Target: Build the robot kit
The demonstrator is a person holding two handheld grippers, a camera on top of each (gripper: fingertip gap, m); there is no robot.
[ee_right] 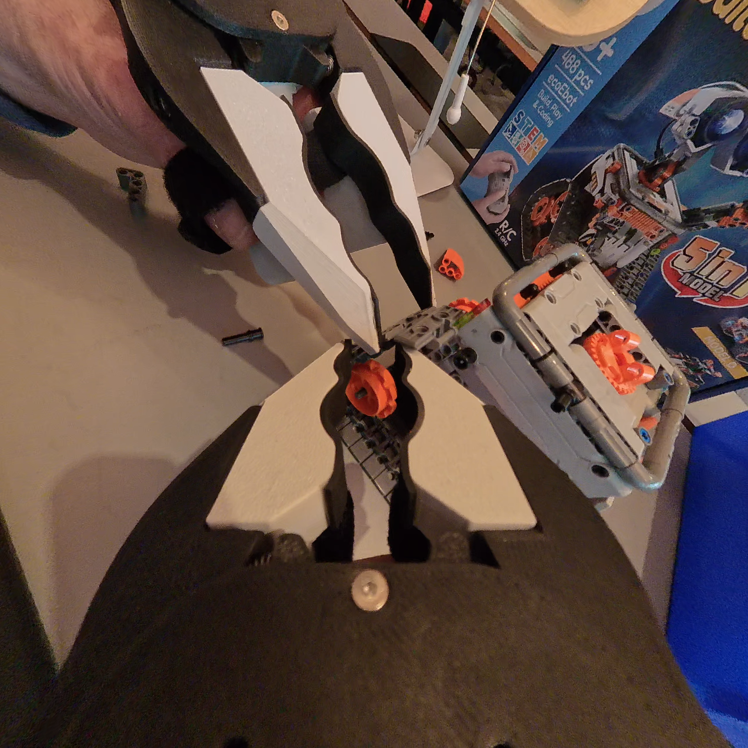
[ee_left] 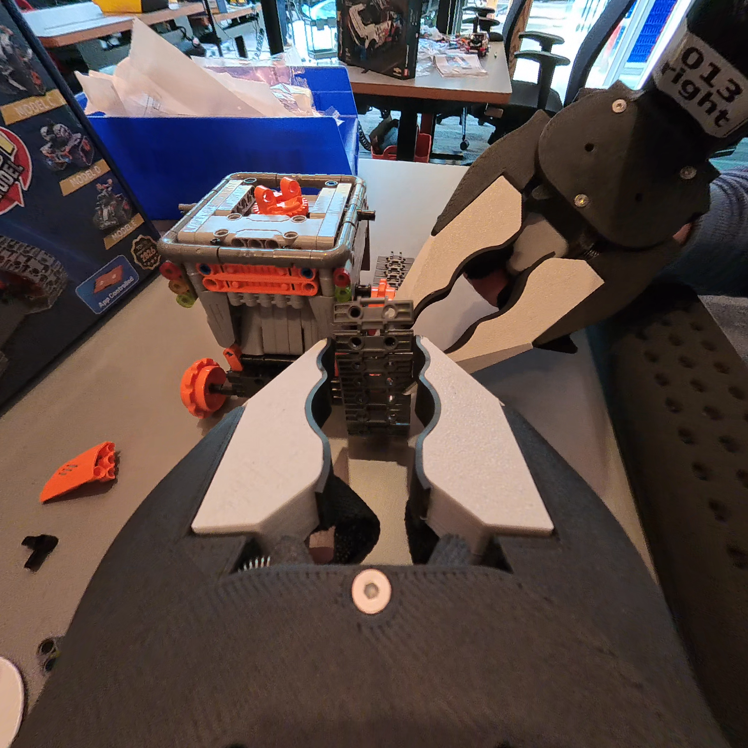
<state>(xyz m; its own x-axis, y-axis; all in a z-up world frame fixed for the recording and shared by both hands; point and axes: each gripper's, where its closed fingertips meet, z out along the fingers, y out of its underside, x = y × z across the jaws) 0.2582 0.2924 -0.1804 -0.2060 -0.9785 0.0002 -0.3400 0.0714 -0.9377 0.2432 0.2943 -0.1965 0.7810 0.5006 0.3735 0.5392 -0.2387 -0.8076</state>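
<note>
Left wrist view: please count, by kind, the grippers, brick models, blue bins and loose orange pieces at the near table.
Grippers: 2, left gripper shut on the black track, right gripper
Brick model: 1
Blue bin: 1
Loose orange piece: 1
Total: 5

left tongs grip track

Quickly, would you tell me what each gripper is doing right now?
Left gripper: shut on the black track.
Right gripper: around the orange wheel; grip cannot be told.
</note>
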